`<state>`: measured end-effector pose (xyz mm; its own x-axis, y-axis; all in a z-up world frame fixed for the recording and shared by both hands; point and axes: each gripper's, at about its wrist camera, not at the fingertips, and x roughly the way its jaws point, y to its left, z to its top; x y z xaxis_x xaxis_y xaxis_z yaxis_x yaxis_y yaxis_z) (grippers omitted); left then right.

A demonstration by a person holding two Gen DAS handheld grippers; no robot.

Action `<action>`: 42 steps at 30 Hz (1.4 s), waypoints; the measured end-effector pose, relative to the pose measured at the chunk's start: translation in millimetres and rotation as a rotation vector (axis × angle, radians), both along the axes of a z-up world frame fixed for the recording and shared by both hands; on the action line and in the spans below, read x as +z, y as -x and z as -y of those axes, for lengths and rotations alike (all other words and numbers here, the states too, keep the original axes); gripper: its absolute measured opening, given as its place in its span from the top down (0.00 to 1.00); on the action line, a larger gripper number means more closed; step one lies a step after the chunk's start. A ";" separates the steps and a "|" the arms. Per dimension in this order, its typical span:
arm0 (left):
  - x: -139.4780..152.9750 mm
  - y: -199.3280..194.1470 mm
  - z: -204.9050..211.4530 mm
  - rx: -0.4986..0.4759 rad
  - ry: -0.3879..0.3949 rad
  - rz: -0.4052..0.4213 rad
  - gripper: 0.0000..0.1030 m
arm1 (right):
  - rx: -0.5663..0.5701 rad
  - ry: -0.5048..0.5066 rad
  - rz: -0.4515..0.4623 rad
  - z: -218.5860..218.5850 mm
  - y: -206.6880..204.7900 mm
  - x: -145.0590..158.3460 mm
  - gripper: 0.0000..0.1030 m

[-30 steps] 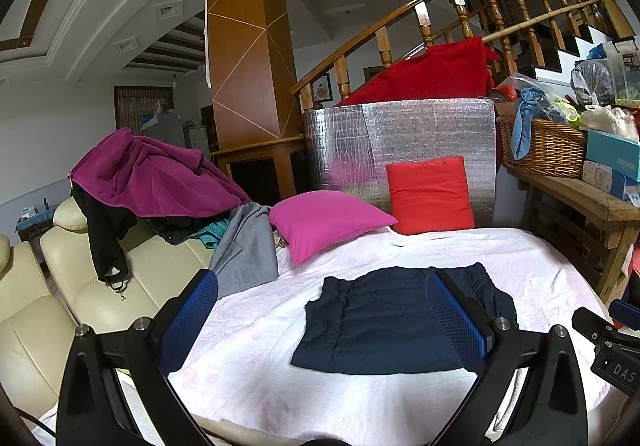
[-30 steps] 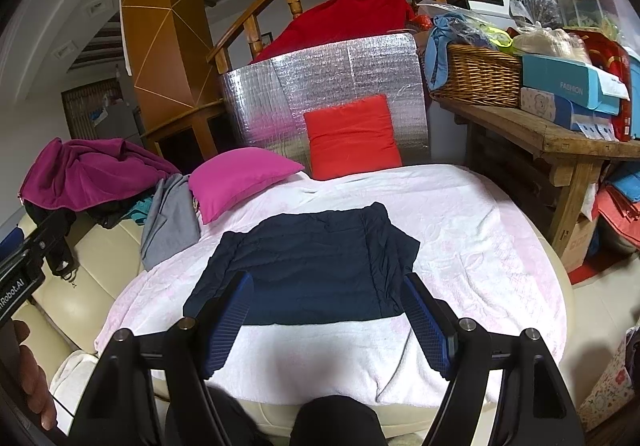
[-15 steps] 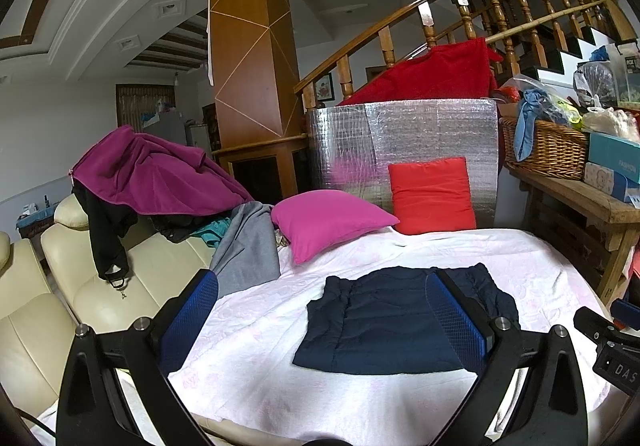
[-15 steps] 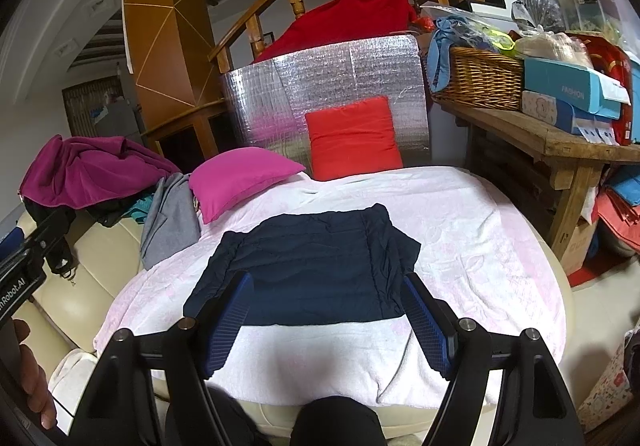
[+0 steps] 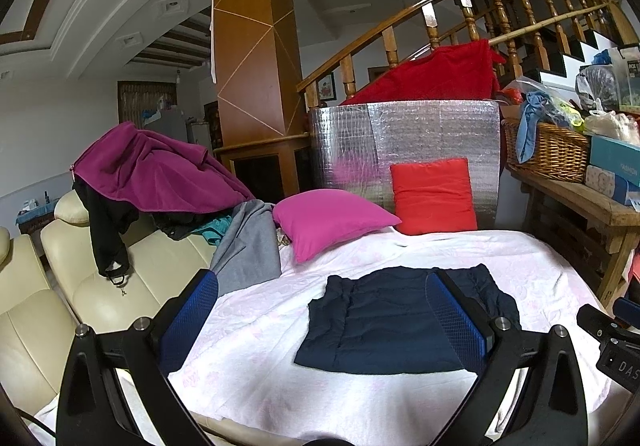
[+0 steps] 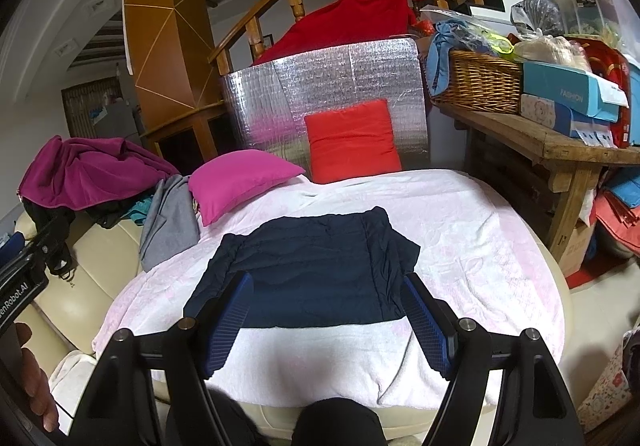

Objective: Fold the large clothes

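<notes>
A dark navy quilted garment (image 5: 392, 322) lies folded flat in a rectangle on the pale pink blanket (image 5: 256, 378) over the round table. It also shows in the right wrist view (image 6: 312, 270). My left gripper (image 5: 320, 322) is open and empty, held above the table's near left edge. My right gripper (image 6: 328, 320) is open and empty, held above the garment's near edge. Neither touches the cloth.
A pink pillow (image 5: 332, 222), a red pillow (image 5: 432, 194) and a silver foil panel (image 5: 404, 134) stand behind the table. A cream sofa (image 5: 92, 286) with a magenta garment (image 5: 156, 174) and grey cloth (image 5: 248, 246) is left. A wooden bench (image 6: 552, 142) with a basket (image 6: 480, 82) is right.
Both views have shifted very slightly; the garment and both open grippers stay as they were.
</notes>
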<state>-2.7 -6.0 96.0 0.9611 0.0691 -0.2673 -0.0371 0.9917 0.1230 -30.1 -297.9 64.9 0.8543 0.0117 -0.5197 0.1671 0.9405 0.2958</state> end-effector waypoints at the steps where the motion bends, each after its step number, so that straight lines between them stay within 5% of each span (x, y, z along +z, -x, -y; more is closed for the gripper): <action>1: -0.6 0.4 -1.0 0.002 0.003 0.001 0.00 | -0.001 0.002 -0.001 -0.6 -0.2 0.1 0.23; 42: -9.7 -9.3 -29.6 0.006 0.043 -0.031 0.00 | 0.014 0.057 -0.006 -39.0 -13.2 7.8 0.23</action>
